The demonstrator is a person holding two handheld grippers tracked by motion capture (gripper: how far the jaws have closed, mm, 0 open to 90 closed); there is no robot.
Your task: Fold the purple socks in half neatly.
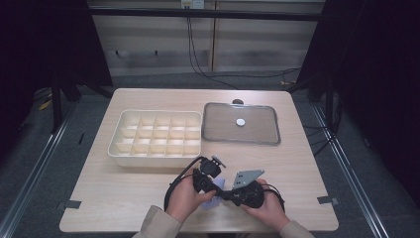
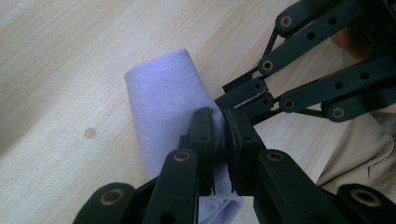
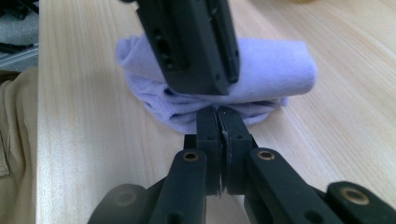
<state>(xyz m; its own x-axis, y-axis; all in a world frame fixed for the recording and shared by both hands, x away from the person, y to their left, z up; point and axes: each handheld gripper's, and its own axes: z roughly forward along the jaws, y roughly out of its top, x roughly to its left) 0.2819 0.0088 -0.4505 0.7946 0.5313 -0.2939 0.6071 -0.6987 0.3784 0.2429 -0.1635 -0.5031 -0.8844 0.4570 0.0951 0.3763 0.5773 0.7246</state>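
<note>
While both hands are working close together at the near edge of the bench [image 1: 124, 198], the scene is reading like this:

Cloth: a pale lilac cloth [image 2: 163, 102], folded into a soft roll, is lying on the bench just in front of the person — in the high view it is peeking out between the two grippers [image 1: 216, 191].

Left gripper: the left gripper [image 2: 219, 140] is pinching the cloth, its fingers [image 2: 201, 140] pressing together with only a fold of fabric between them.

Right gripper: the right gripper [image 3: 218, 135] is nipping the lower edge of the roll [image 3: 261, 70], its fingers [image 3: 208, 135] all but meeting on a thin layer of fabric.

Hands: the two grippers are pointing toward each other, tips nearly touching — the left one [image 1: 205, 173] from the left, the right one [image 1: 245, 191] from the right.

Divided box: a cream box [image 1: 115, 148] with many small compartments is sitting farther back on the left, well apart from the cloth.

Tray: a grey tray [image 1: 270, 139] is lying just beside the box on its right, with a small white disc [image 1: 240, 121] near its middle.
</note>
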